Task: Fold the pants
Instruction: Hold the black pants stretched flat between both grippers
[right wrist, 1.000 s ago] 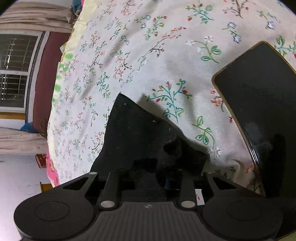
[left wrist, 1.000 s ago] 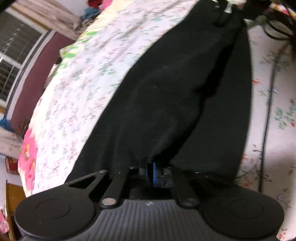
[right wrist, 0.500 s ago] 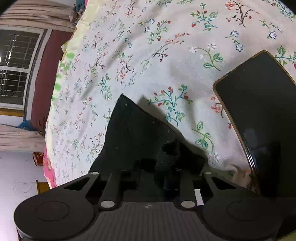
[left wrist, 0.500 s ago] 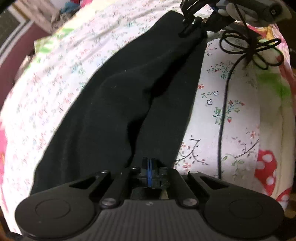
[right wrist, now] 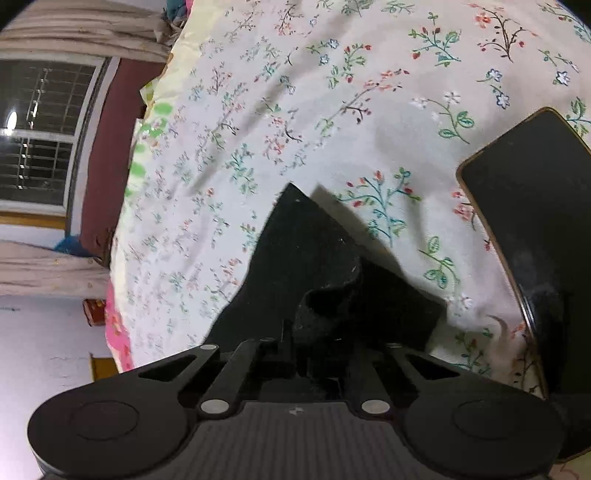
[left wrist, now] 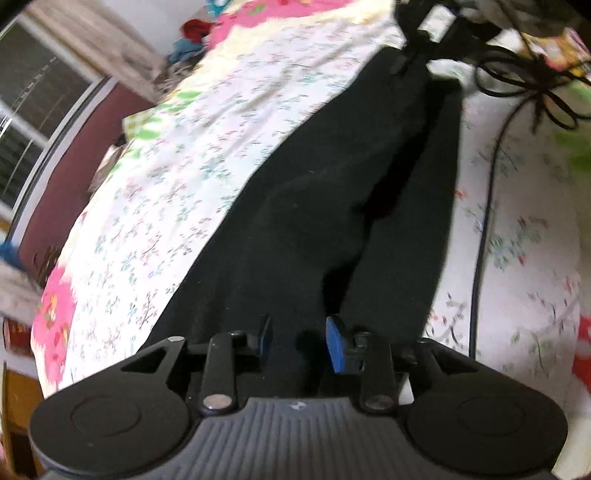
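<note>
Left gripper (left wrist: 300, 339) is opening, its blue-padded fingers (left wrist: 335, 341) spreading apart above the near end of the black fabric pants (left wrist: 325, 206); dark cloth lies between and under them, but the pads do not press on it. From there the pants stretch away lengthwise across the white floral bedsheet (left wrist: 177, 192), two legs side by side with a dark crease between them, up to the far end where the right gripper's body (left wrist: 436, 22) shows, blurred. A thin black cable (left wrist: 484, 221) runs along the sheet just beside the pants.

Right gripper (right wrist: 317, 332) is clamped tight on a bunched corner of the same pants (right wrist: 295, 243), a fold of cloth rising between its fingers. Beyond it a pointed flap of the fabric lies flat on the floral bedsheet (right wrist: 295, 92). A black gold-edged phone (right wrist: 528, 206) lies on the sheet near the cloth, apart from it. A barred window (right wrist: 33, 140) shows off the bed's edge.
</note>
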Motion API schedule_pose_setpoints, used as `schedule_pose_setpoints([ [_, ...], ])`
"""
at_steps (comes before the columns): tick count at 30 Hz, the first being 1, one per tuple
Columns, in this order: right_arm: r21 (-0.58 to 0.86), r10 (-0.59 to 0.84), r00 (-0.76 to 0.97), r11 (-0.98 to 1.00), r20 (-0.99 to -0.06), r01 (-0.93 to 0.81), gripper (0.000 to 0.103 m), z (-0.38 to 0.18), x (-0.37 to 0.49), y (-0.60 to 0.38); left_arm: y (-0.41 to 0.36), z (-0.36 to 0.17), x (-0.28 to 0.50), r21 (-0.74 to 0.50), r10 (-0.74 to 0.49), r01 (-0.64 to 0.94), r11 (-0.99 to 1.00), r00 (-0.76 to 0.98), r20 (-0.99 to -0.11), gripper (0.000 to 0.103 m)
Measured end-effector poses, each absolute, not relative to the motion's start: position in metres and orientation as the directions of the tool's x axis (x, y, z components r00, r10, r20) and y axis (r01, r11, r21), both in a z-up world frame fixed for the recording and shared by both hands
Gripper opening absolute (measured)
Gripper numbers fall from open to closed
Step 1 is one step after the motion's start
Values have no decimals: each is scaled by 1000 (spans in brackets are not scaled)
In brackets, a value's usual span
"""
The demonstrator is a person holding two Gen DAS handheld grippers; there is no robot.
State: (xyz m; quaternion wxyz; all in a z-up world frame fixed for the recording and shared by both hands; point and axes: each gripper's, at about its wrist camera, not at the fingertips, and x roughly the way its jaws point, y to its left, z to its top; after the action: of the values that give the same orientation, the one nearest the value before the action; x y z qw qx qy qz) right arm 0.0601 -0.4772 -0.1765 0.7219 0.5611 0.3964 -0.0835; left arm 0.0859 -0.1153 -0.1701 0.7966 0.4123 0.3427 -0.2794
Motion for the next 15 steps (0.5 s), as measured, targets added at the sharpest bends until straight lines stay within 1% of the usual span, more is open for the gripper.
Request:
schedule_pose_setpoints([
  [1,754,325,682,340,-655,562,0,-175,59,-479,-114,-169,87,466,-162,721,512,614,-772,48],
  [3,783,334,708,287,-622,552,0,-173,58,-482,-118,-174,88,498,-154,721,483,629,-762,49],
  [5,795,337,721,268,-606,544,0,-169,61,-484,-124,-179,85,500,-165,734,460,624,-764,50],
  [6,799,341,723,276,-601,534,0,-166,63,-484,-126,-182,84,493,-160,738,460,616,-772,55],
  [7,803,346,725,281,-596,526,0,-163,65,-483,-129,-186,84,504,-149,737,450,619,-771,56],
  [8,808,352,727,281,-589,518,0,-161,67,-483,-132,-191,81,533,-141,726,435,640,-756,57],
  [10,818,351,739,270,-575,508,0,-160,69,-483,-139,-208,82,597,-110,690,408,687,-718,65],
  [11,824,352,745,254,-567,507,0,-161,70,-483,-143,-213,85,616,-93,668,418,706,-703,67],
  [12,831,355,751,229,-556,507,0,-164,70,-484,-147,-215,90,626,-80,640,446,725,-684,73],
  [13,833,356,754,222,-553,506,0,-164,71,-484,-151,-216,93,632,-70,619,466,738,-671,77],
  [15,839,363,756,221,-544,498,0,-162,72,-483,-155,-215,99,632,-60,604,486,744,-665,77],
])
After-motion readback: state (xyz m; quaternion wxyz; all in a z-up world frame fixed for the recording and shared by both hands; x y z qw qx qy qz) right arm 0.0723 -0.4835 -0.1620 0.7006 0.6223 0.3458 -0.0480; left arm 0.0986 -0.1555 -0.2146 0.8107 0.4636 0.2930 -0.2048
